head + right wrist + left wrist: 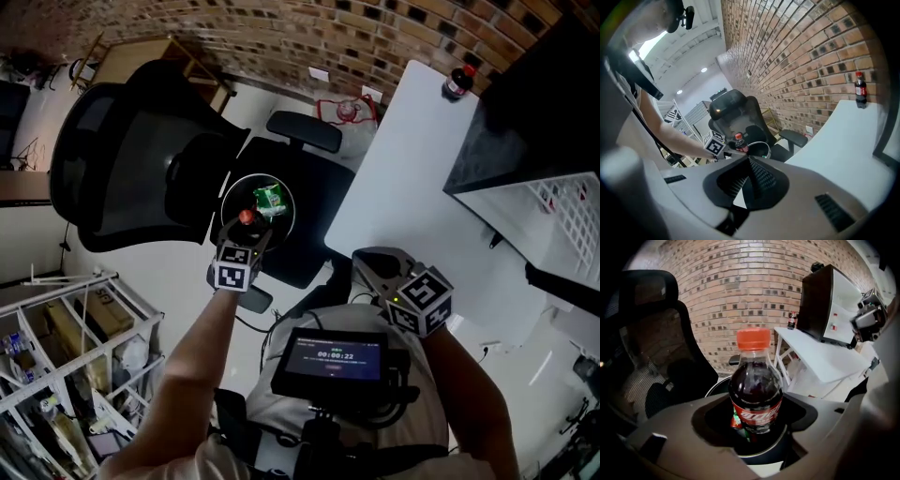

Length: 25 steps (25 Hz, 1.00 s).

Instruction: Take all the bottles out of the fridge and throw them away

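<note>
My left gripper (246,231) is shut on a cola bottle (247,217) with a red cap and dark drink. It holds the bottle upright over a round black bin (284,221) with a silver rim. In the left gripper view the bottle (755,387) fills the gap between the jaws, with the bin's rim (714,388) below it. A green bottle (270,197) lies inside the bin. My right gripper (378,264) hangs near my body with its ribbed pads (761,176) together and nothing between them. Another cola bottle (457,82) stands on the white table (412,159).
The bin stands on the seat of a black office chair (141,159). The black fridge (530,84) sits at the table's right end, its door shelves (572,216) swung open. A wire rack (66,347) stands at the lower left. A brick wall runs behind.
</note>
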Motion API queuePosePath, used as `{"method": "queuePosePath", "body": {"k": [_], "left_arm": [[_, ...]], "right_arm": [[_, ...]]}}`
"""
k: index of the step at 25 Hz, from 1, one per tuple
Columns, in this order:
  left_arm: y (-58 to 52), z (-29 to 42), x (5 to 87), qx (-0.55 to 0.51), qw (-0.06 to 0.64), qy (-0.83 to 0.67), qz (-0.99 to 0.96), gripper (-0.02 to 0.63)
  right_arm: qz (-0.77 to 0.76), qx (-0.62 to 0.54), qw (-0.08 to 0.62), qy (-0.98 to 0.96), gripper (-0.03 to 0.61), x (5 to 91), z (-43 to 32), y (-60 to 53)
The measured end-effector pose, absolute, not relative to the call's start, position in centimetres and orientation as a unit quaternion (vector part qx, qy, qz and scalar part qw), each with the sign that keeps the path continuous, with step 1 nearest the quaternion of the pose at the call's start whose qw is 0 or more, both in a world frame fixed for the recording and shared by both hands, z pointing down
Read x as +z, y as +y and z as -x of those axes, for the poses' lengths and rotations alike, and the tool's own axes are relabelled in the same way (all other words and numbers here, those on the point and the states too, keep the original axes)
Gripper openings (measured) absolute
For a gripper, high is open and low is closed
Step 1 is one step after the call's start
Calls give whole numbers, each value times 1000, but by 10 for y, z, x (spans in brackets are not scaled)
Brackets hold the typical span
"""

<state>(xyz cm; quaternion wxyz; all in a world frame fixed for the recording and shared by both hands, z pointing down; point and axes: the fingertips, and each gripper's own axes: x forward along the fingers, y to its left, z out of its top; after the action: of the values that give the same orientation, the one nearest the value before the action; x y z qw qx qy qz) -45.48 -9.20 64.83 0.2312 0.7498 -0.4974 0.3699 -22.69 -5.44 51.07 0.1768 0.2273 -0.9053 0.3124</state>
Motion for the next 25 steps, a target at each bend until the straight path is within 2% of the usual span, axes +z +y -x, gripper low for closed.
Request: {"method": "queuePosePath", "body": {"k": [5, 14, 20, 23, 25], "left_arm": [[-106, 454, 684, 421, 220, -450, -756, 313], [-117, 458, 773, 535, 255, -351, -725, 314], [-104, 476, 827, 606, 322, -286, -669, 314], [-93, 462, 845, 606, 372, -266, -650, 318], [-87, 449, 857, 614, 381, -245, -646, 319]], "right_arm": [[-220, 279, 187, -916, 4, 506, 234, -54], [-276, 278, 180, -902, 3, 511, 207, -76], [-295, 322, 206, -876, 3, 522, 196, -57], [-300, 328, 211, -871, 5, 526, 188, -54], [-311, 317, 207, -872, 5, 531, 185, -58]]}}
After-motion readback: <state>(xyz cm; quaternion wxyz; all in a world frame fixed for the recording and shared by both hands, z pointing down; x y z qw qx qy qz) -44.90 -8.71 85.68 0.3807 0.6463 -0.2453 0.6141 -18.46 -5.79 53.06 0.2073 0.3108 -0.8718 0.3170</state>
